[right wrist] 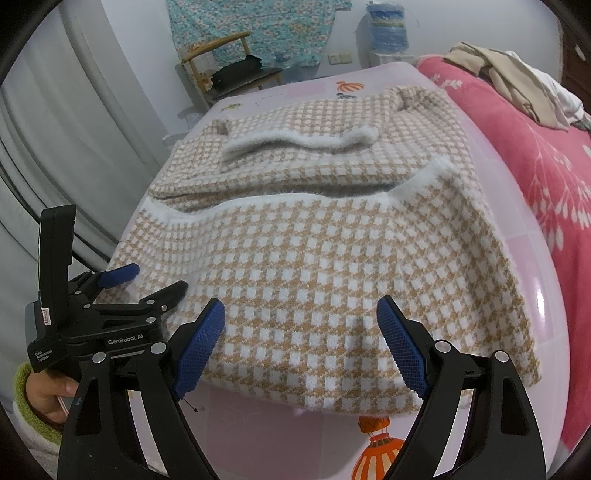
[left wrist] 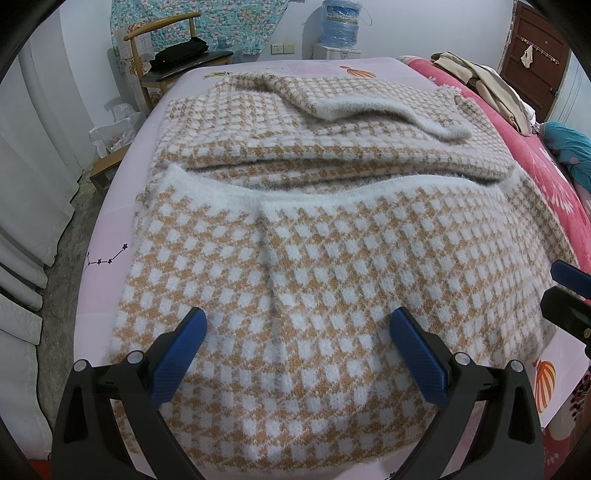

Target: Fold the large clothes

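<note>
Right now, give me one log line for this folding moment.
sweater: partly folded on bed | left gripper: jaws open, above near hem | right gripper: jaws open, above near hem | holding: nothing

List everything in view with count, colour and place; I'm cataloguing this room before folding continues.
fuzzy orange-and-white checked knit garment: one, partly folded on the bed
pink printed bed sheet: one, beneath the garment
red floral blanket: one, right of the sheet
beige clothes pile: one, on the blanket
wooden chair: one, far left, holding dark fabric
blue water bottle: one, by the far wall
left claw: open, over the garment
right claw: open, at the near hem
</note>
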